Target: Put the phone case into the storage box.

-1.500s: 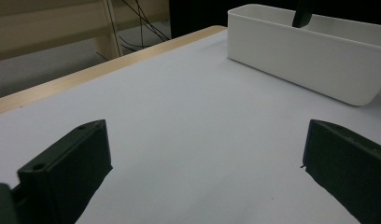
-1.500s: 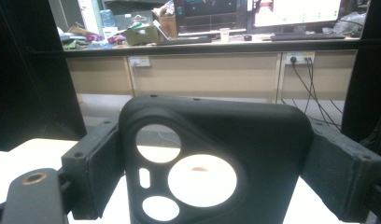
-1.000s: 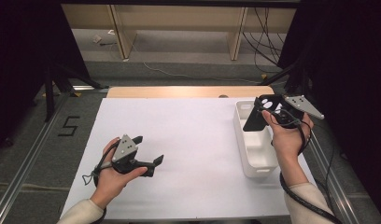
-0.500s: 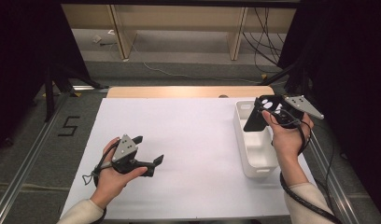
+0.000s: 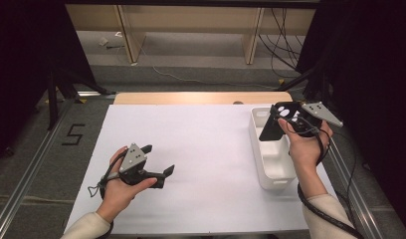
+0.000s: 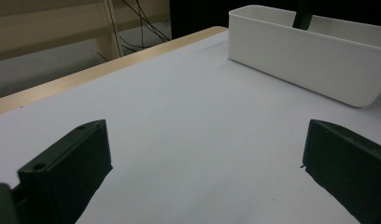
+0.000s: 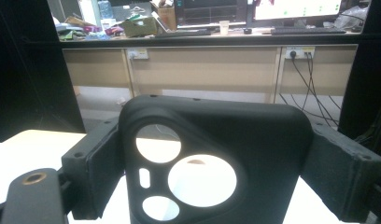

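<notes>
A black phone case [image 5: 276,121] [image 7: 216,158] with round camera cut-outs hangs upright above the white bin [image 5: 273,152]. My right gripper [image 5: 284,118] [image 7: 212,163] is shut on it, a jaw pressing each side edge. My left gripper [image 5: 158,159] [image 6: 202,172] rests low over the white table sheet [image 5: 206,149] at the front left, held by a hand. It is open, its jaws spread wide with bare table between them. In the left gripper view the white bin [image 6: 310,56] lies ahead to the right.
The narrow white bin stands along the table's right side. A wooden strip [image 5: 201,97] runs along the far table edge. Beyond it are desk legs and cables on the floor [image 5: 285,30]. Metal rails [image 5: 27,174] flank the table.
</notes>
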Demonstrator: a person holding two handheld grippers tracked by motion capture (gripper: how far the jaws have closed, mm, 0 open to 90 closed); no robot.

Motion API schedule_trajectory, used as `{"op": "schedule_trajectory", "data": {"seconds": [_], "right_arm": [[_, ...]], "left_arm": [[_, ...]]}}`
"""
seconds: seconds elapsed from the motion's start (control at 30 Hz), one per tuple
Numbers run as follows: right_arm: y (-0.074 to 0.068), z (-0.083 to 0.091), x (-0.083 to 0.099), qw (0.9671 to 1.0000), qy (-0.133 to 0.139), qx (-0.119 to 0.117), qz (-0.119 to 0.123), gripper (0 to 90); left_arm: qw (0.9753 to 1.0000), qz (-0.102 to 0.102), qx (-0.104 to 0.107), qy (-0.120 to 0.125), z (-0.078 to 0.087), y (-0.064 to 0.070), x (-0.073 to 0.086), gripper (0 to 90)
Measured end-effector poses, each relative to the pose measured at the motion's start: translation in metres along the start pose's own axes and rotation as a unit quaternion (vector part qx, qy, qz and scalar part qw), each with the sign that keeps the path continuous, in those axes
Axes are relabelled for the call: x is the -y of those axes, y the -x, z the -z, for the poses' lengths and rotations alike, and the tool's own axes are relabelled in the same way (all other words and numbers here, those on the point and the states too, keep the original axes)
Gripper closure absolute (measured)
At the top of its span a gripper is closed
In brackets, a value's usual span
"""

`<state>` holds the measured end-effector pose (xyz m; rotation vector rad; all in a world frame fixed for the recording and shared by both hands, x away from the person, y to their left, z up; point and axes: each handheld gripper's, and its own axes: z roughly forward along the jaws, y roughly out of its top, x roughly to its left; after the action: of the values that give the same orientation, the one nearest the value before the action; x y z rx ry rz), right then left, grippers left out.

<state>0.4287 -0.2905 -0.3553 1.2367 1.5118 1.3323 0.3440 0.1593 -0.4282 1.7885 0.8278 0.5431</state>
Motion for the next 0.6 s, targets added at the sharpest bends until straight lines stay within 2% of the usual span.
{"op": "schedule_trajectory", "data": {"seconds": [0.6], "right_arm": [[0.0031, -0.0078, -0.0016, 1.0000, 0.000, 0.002, 0.009, 14.7]], "left_arm": [[1.0000, 0.000, 0.002, -0.001, -0.0006, 0.0000, 0.0005, 0.8]]}}
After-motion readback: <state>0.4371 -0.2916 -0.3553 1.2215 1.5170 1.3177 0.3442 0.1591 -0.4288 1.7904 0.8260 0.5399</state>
